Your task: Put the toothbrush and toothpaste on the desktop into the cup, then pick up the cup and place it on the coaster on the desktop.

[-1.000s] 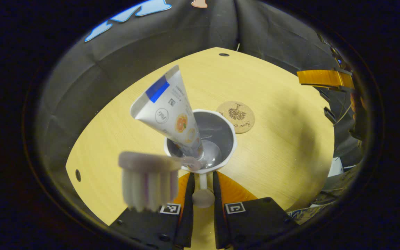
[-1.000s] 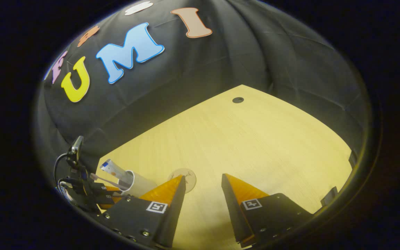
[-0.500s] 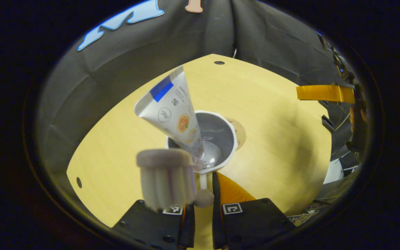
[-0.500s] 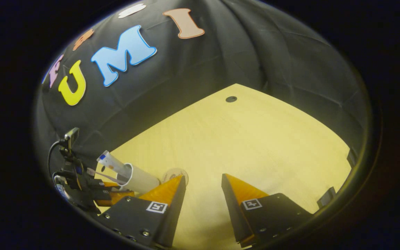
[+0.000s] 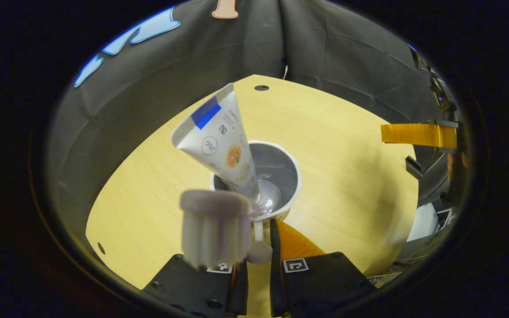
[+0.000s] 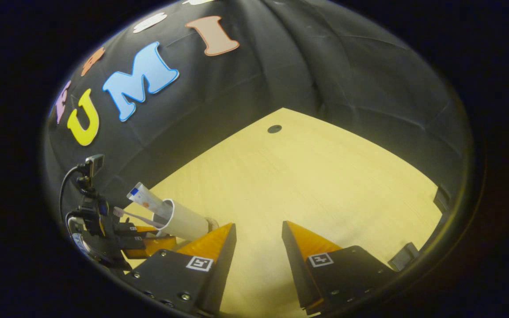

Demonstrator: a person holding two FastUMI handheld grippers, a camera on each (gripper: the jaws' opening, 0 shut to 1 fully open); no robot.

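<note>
A white cup [image 5: 281, 170] sits in the middle of the left gripper view, and my left gripper [image 5: 259, 225] is shut on its handle [image 5: 259, 249]. A white toothpaste tube [image 5: 217, 134] leans out of the cup to the upper left. A toothbrush stands in it too, its bristle head [image 5: 214, 229] blurred close to the camera. In the right gripper view the cup [image 6: 186, 221] is tilted at lower left, with a sliver of the cork coaster [image 6: 212, 224] showing at its base. My right gripper [image 6: 259, 234] is open over bare table.
The light wooden table [image 5: 347, 145] has a cable hole [image 5: 261, 88] near its far edge and black cloth walls behind it. One finger of the right gripper [image 5: 418, 134] shows off the table's right side. The left gripper's body and cable [image 6: 100, 229] sit at the table's left.
My left gripper has carried the cup, with tube and brush inside, over to the coaster, which is now almost fully covered. The right gripper has stayed open and shifted only slightly.
</note>
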